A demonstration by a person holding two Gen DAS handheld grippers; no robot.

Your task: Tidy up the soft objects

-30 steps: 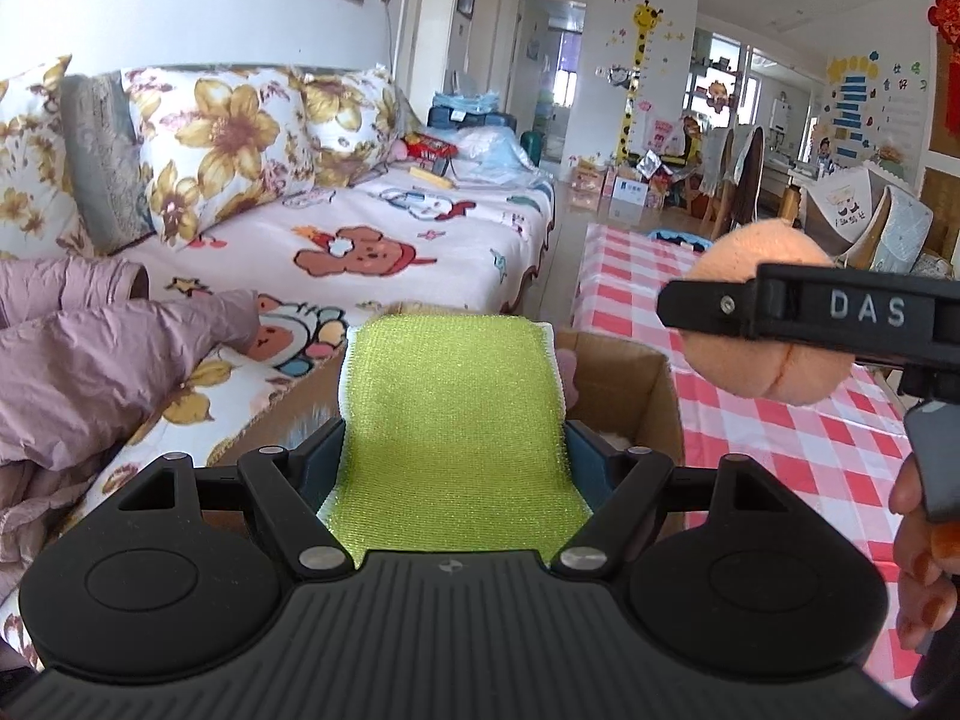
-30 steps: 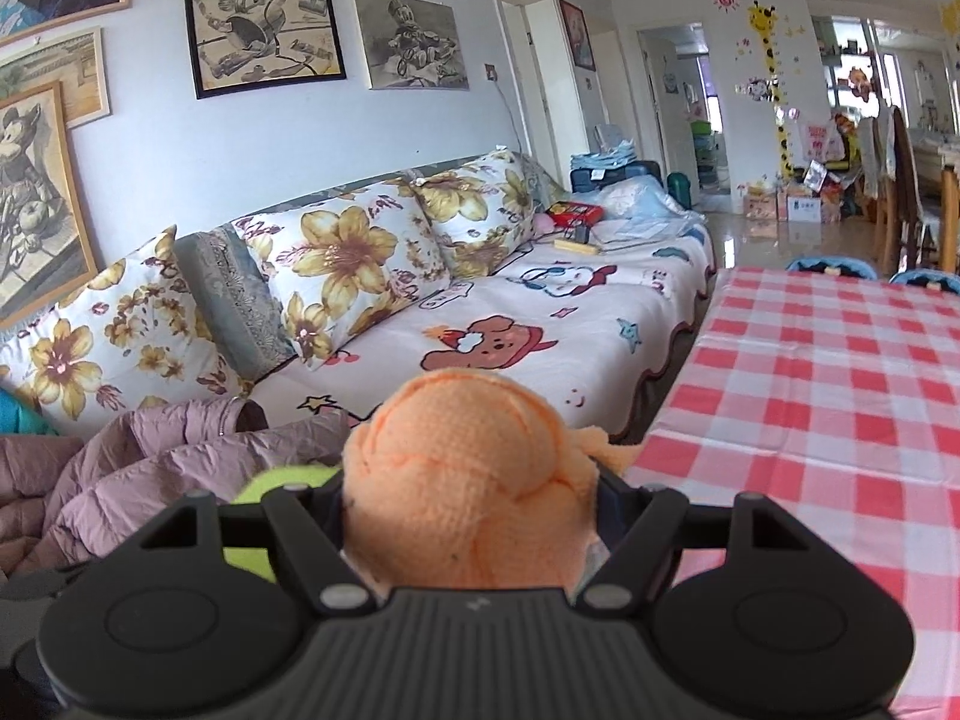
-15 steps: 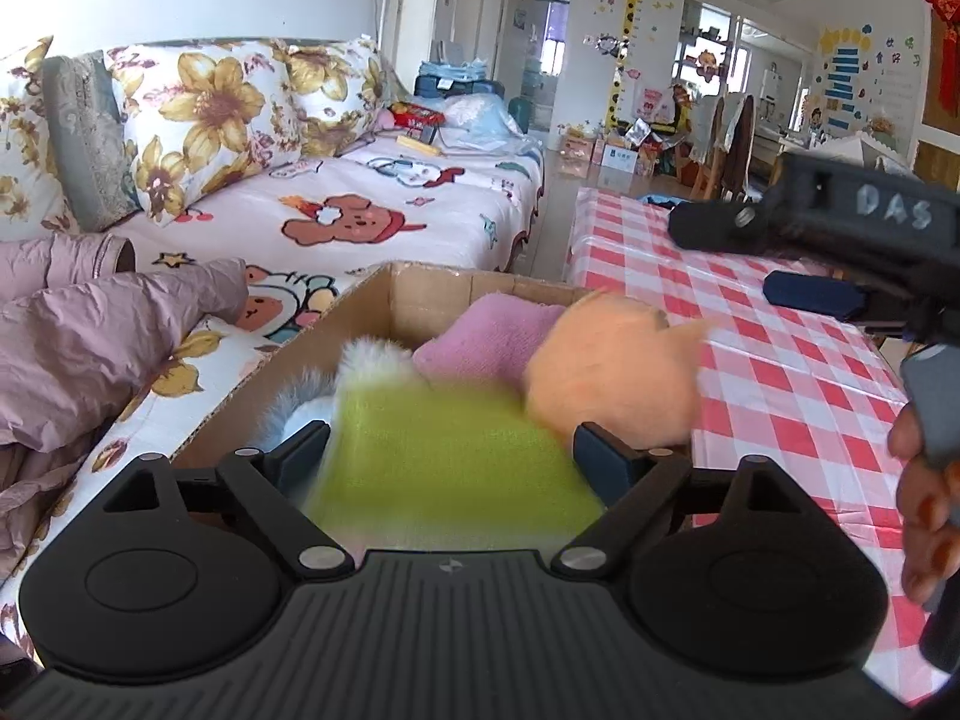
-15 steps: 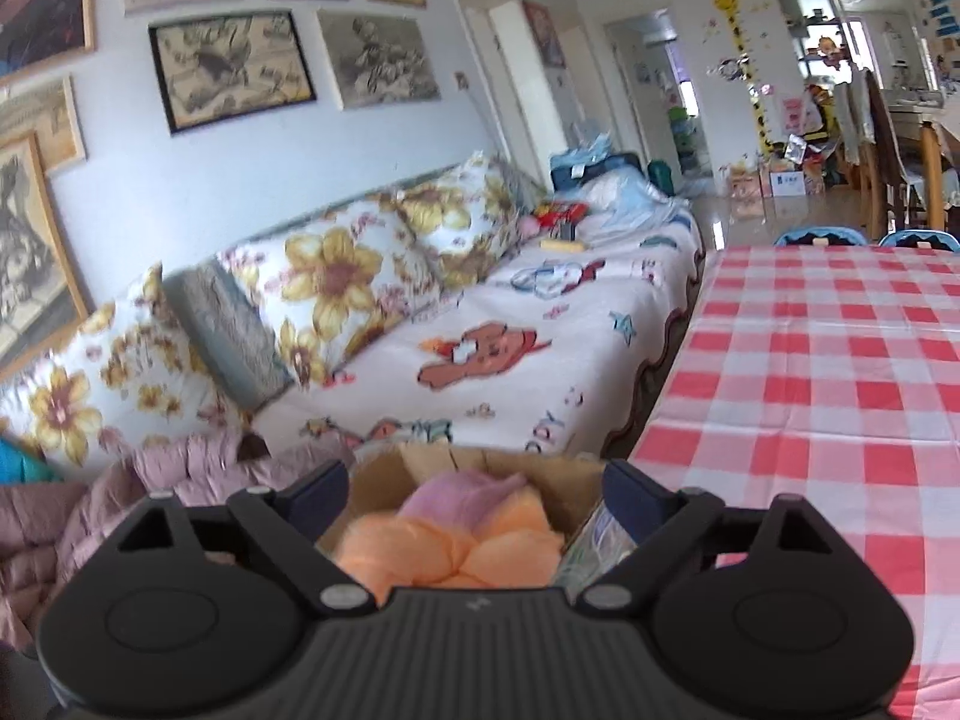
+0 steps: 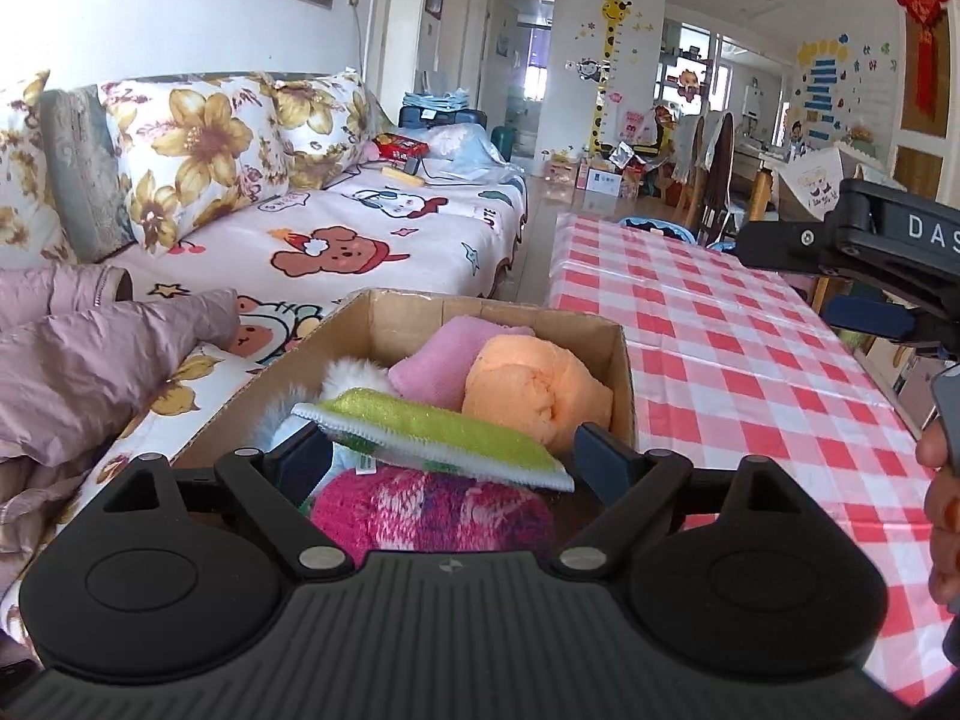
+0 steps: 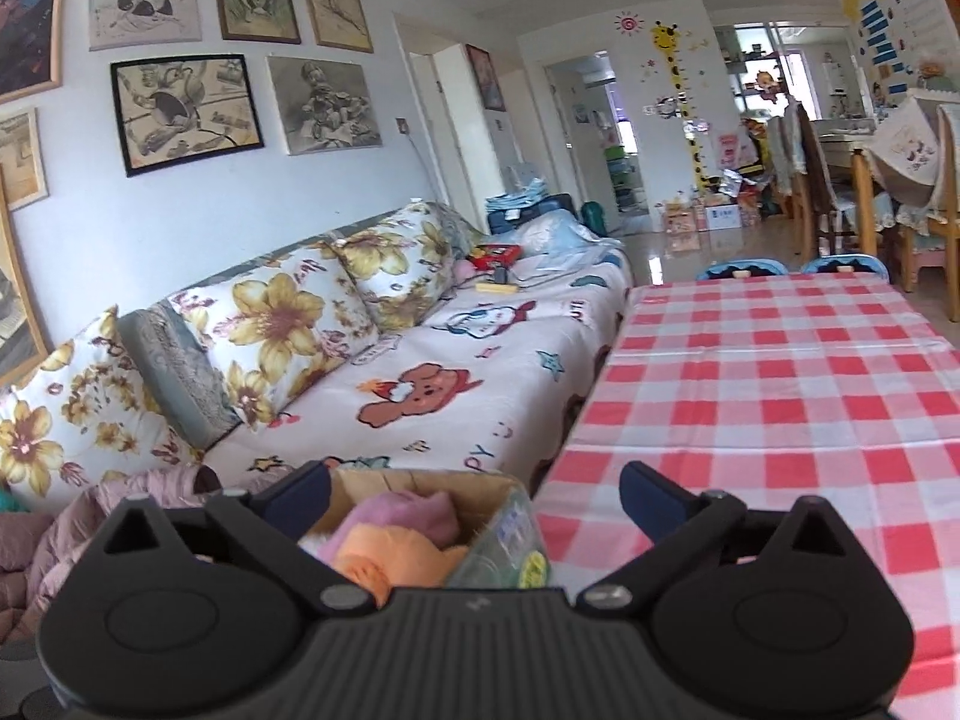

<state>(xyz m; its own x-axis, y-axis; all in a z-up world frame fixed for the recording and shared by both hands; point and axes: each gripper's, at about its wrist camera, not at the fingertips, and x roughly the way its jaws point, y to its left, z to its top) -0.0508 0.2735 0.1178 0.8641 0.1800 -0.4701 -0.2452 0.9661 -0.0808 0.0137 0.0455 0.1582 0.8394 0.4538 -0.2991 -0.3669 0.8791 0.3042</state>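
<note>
A cardboard box (image 5: 492, 309) stands at the table's left edge, beside the sofa. In it lie a green sponge (image 5: 432, 426), an orange cloth ball (image 5: 534, 390), a pink cloth (image 5: 444, 360), a white fluffy piece (image 5: 348, 375) and a magenta plush (image 5: 432, 510). My left gripper (image 5: 453, 450) hovers open over the box, its pads clear of the sponge below. One of the right gripper's fingers (image 5: 798, 243) shows at the right, above the table. In the right wrist view my right gripper (image 6: 477, 483) has its jaws opening with nothing gripped; the orange ball (image 6: 390, 552) and pink cloth (image 6: 414, 516) rest in the box (image 6: 420, 480) beneath.
A red-and-white checked tablecloth (image 6: 780, 390) covers the long table right of the box. The sofa (image 6: 450, 390), with floral cushions and a mauve jacket (image 5: 90, 360), runs along the left. Chairs (image 6: 828, 198) stand beyond the table's far end. A hand (image 5: 942, 492) shows at the right edge.
The green sponge left my left gripper and the orange ball left my right gripper; both now lie in the box. Both sets of jaws spread wide, and the right gripper drew back.
</note>
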